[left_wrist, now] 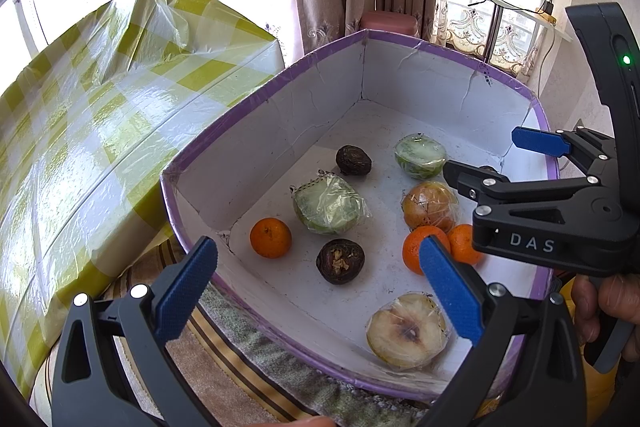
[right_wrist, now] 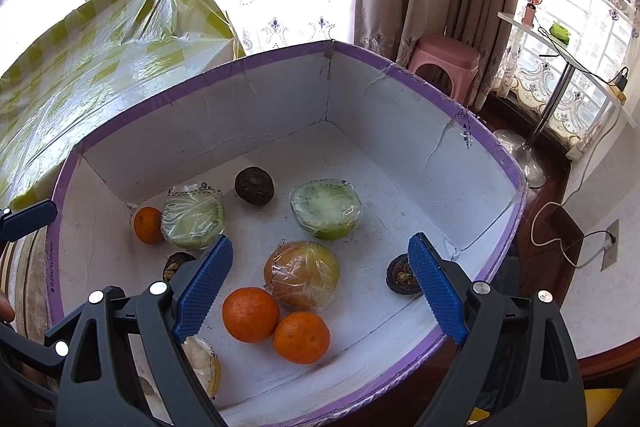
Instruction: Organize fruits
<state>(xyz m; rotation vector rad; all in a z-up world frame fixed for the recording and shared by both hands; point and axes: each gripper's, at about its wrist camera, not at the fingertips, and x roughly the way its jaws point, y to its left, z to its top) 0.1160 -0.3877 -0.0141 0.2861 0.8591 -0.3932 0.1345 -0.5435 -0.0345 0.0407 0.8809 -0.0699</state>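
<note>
Both the left gripper (left_wrist: 320, 291) and right gripper (right_wrist: 320, 291) hang spread wide, empty, above the white purple-rimmed cardboard box (right_wrist: 280, 99) holding loose oranges (right_wrist: 251, 314) and film-wrapped cut fruit halves (right_wrist: 326, 209).

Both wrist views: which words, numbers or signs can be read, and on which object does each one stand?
"DAS": white letters on the black body of the right gripper, seen in the left wrist view.
"D:29x24x12.4cm" (roughly; small and sideways): on the left rim of the box.
Small black marks and characters on the right rim of the box: too small to read.
Print on the plastic wrap of the green cut fruit: blurred, unreadable.
</note>
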